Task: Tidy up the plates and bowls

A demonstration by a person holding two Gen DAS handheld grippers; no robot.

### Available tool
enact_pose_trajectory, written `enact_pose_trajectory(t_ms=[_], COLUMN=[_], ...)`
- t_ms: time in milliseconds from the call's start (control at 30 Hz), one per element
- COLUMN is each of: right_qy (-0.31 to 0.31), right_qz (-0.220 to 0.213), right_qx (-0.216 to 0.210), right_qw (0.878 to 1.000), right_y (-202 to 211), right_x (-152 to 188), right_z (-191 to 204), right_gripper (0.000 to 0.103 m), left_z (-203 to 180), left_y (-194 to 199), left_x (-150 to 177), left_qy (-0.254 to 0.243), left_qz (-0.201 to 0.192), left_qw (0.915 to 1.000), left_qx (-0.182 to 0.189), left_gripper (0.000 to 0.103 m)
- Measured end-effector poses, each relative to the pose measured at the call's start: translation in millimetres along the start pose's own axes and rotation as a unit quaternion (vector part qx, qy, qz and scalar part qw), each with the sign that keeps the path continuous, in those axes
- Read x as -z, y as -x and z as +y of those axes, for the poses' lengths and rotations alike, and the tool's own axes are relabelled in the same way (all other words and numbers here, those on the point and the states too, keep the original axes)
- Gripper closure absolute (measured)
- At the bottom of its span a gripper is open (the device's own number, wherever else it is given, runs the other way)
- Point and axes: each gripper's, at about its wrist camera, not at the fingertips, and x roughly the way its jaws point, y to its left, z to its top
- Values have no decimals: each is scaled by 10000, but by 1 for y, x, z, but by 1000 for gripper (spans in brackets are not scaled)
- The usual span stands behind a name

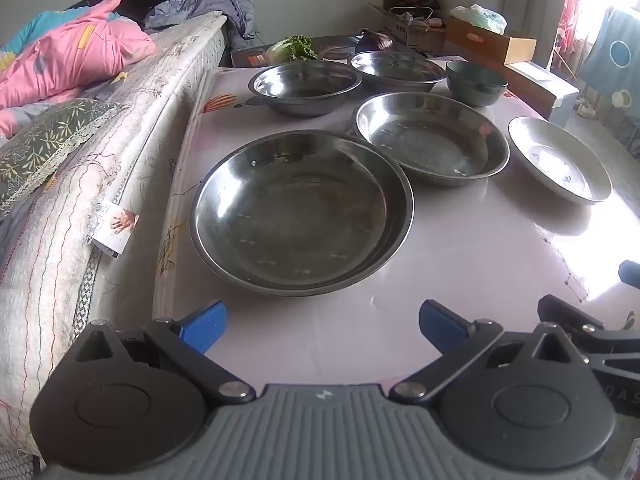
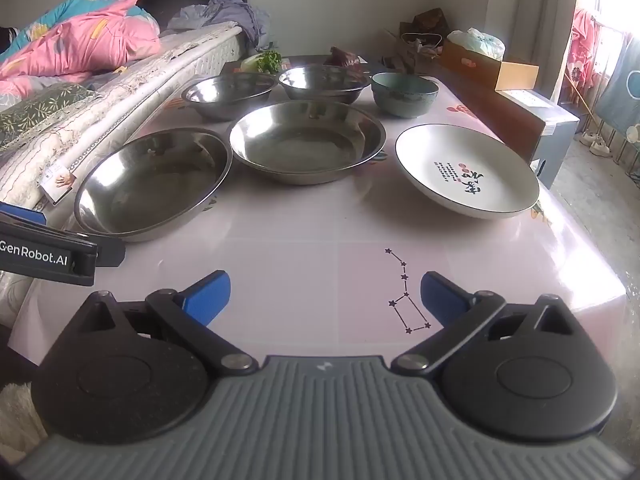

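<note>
**Steel grey, pale pink and a touch of blue**

The table (image 2: 320, 240) wears a glossy pale pink cover printed with a black star constellation (image 2: 406, 294). Four dishes are bare silver steel: two plates (image 1: 302, 212) (image 1: 432, 138) and two bowls (image 1: 306, 86) (image 1: 398, 70). A ceramic bowl (image 2: 404, 92) is dull teal. The white plate (image 2: 466, 170) has a dark rim, black calligraphy and red dots. Both grippers (image 1: 322, 320) (image 2: 325, 296) are black with blue fingertips (image 2: 208, 294). The quilt (image 1: 72, 52) is pink, teal and yellow.

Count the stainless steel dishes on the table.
4: two shallow steel pans in the near row, left and middle; two steel bowls in the back row, left and middle. None seems hidden.
</note>
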Motion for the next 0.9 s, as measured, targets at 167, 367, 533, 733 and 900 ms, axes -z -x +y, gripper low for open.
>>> enact_pose_trajectory(t_ms=[167,367,533,733,900], right_qy=[-39,-112,-114,-126,-150], right_qz=[-71,-99,-22,-29,-30], right_qx=[45,48,52,48,67], right_qw=[10000,9999,9999,9999,9999], right_y=[3,10,7,7,8], right_x=[0,3,-5,-7,-7], right_z=[-1,-8,-8,-10,-12], right_gripper=[1,1,1,1,1], left_z=[1,-9,-9,-12,-13], left_y=[0,4,5,6,7], left_x=[-1,1,4,4,4], left_qy=[-32,-55,-126,-166,-197], left_qz=[-1,-9,10,10,4], left_qw=[10000,10000,9999,9998,9997], left_qx=[67,19,16,70,127], left_gripper=[0,0,0,0,0])
